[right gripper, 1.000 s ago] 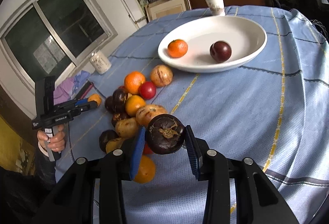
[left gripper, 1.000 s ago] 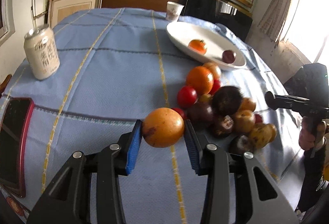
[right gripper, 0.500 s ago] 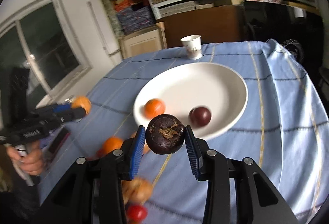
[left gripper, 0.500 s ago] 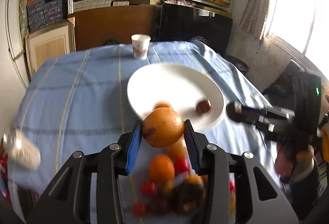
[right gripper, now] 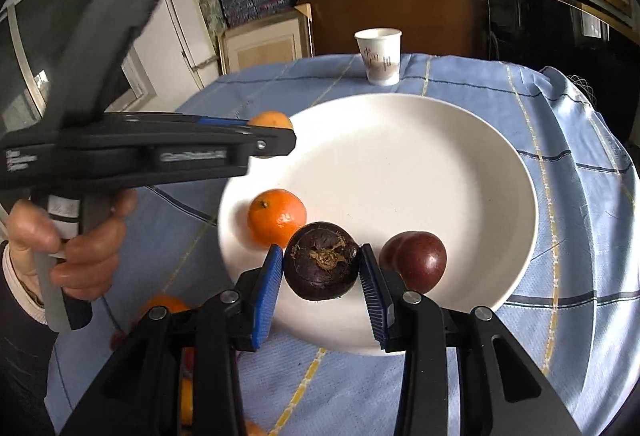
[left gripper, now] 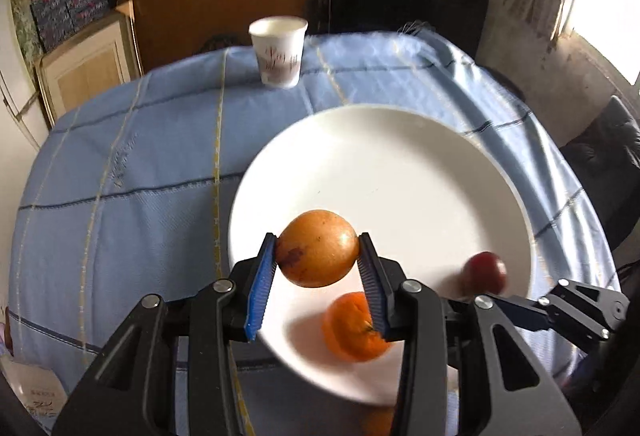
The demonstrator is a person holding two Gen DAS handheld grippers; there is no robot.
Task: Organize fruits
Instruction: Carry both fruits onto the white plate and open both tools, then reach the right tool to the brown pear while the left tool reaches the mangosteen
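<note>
Looking at the biggest thing first: a round table under a blue checked tablecloth (left gripper: 132, 171), with shelves of boxes behind it. Next down is the big white plate (right gripper: 460, 171), which takes up most of both wrist views, and a paper cup (left gripper: 279, 51) stands past its far rim, well apart from it.

On the plate I can see a mandarin (right gripper: 277, 216) near the near-left edge and a dark red plum (right gripper: 416, 256) just to its right. A few more orange fruits sit on the cloth below the plate's near rim, mostly hidden behind my right tool.

Now the grippers. My left gripper (left gripper: 318, 256) is clamped on a yellow-orange round fruit (left gripper: 318, 248), blue pads pressing both sides, and it hangs over the plate's near-left part, just above and beyond the mandarin. My right gripper (right gripper: 322, 268) is squeezed on a dark purple mangosteen (right gripper: 322, 260), stem end facing the camera, sitting between the mandarin and the plum in that view.

What matters for the drop, I reckon: both fruits are round, so no long axis to fuss over. The free white space lies ahead of the fingers, toward the plate's middle and far side. The right one looks closer to the fruit already there, so I'd nudge it forward before letting go or it may knock the plum. Left has more room.
</note>
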